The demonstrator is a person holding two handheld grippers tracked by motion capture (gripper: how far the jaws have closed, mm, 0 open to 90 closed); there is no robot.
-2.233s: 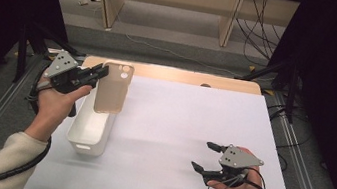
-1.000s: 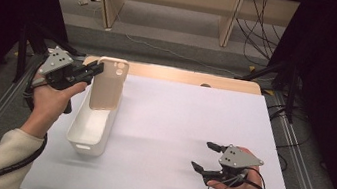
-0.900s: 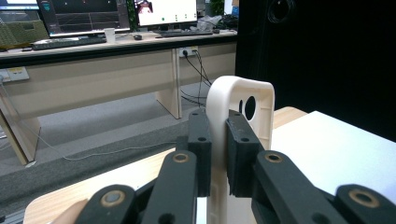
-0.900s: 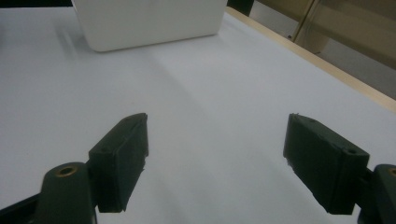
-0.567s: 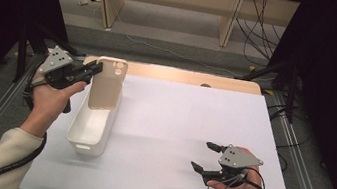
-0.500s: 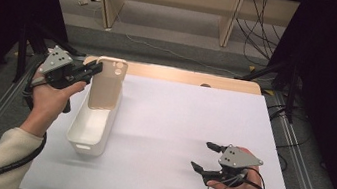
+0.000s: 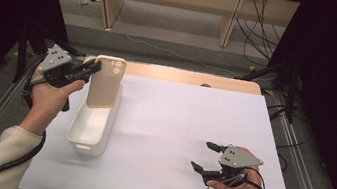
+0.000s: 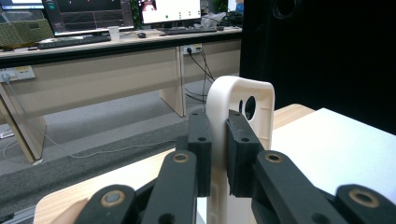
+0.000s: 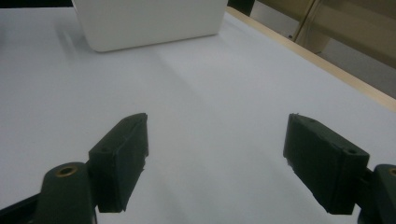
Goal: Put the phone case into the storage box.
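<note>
A cream phone case (image 7: 106, 82) with a camera cut-out stands upright over the far end of a white rectangular bin (image 7: 92, 126) at the table's left. My left gripper (image 7: 93, 67) is shut on the case's edge; in the left gripper view the case (image 8: 240, 109) is pinched between the two black pads (image 8: 200, 149). My right gripper (image 7: 207, 156) rests low at the front right of the white table sheet (image 7: 191, 128), open and holding nothing. In the right gripper view (image 9: 215, 158) the bin (image 9: 149, 21) sits farther off across the sheet.
The wooden table edge (image 7: 189, 77) runs along the far side. Metal frame rails (image 7: 299, 154) flank the table. Beyond lie the floor, desk legs and cables (image 7: 264, 18). The left gripper view shows desks with monitors (image 8: 93, 14) in the background.
The left gripper has drawn the phone case a little up and toward the far left, tilting it more upright over the bin. The right gripper has stayed put.
</note>
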